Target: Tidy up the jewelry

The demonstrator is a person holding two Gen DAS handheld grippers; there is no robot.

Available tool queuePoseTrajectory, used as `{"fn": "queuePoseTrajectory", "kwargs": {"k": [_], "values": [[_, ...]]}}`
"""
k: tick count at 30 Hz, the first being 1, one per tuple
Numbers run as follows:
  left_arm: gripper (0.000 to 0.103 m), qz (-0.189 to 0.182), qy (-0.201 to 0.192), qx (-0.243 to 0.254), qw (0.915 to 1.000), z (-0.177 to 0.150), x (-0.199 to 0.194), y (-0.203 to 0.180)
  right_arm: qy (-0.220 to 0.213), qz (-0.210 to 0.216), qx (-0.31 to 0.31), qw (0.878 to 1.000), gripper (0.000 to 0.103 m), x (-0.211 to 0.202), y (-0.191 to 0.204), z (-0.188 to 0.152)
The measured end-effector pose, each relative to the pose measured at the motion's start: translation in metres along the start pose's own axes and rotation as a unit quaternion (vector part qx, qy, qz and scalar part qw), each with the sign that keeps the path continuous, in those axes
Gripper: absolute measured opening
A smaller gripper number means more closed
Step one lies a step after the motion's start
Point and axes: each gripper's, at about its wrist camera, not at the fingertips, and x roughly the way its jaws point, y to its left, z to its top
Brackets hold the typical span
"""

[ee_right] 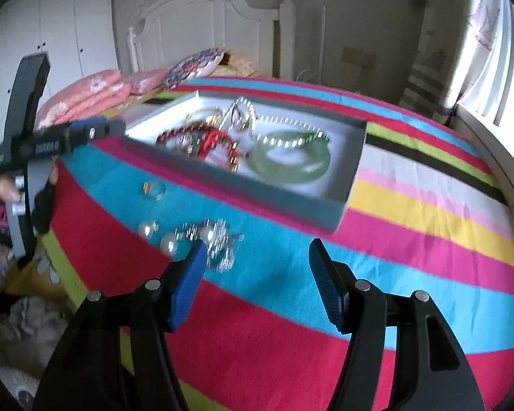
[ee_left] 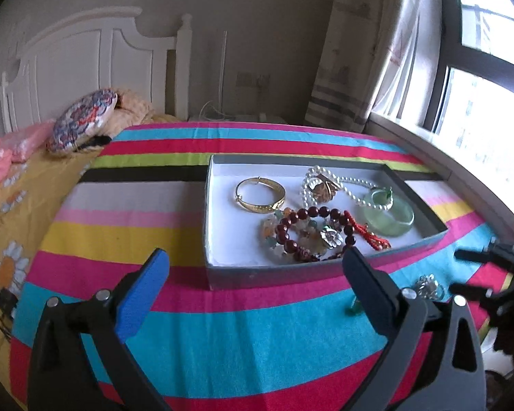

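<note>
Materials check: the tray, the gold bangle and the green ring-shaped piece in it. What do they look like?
Tray: likely cardboard, matte grey outside, white inside; thin straight walls. Gold bangle: looks like polished yellow metal, bright highlights; solid or plated can't be told. Green ring: translucent pale green, glossy; jade-like stone or glass.

1. I see a bedroom with a plain beige wall [ee_left: 257, 34].
2. A white headboard [ee_left: 85, 54] stands against that wall; a white wardrobe [ee_right: 51, 27] stands left of it.
3. The bed carries a striped cover [ee_left: 222, 342], a yellow flowered sheet [ee_left: 13, 212], pink pillows [ee_right: 96, 92] and a round patterned cushion [ee_left: 82, 120].
4. A window [ee_left: 490, 68] on the right admits bright daylight; a striped curtain [ee_left: 346, 68] hangs beside it.
</note>
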Motion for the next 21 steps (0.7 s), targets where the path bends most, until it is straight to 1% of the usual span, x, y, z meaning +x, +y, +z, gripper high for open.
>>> {"fn": "queuePoseTrajectory", "kwargs": {"k": [2,4,7,21], "values": [[0.100,-0.010,0.010,-0.019,0.9997,0.000,0.003,0.006,0.009,0.000,-0.005,1.000,0.060,0.003,0.002,-0.003],[0.100,-0.011,0.017,-0.032,0.9993,0.000,0.006,0.010,0.019,0.006,-0.010,1.000,0.060,0.007,0.005,-0.004],[0.100,-0.016,0.029,-0.045,0.9985,0.000,0.010,0.013,0.020,0.009,-0.018,1.000,0.061,0.010,0.009,-0.004],[0.100,-0.034,0.026,-0.054,0.9976,0.000,0.009,0.019,0.036,0.015,-0.030,0.999,0.061,0.027,0.021,0.014]]}}
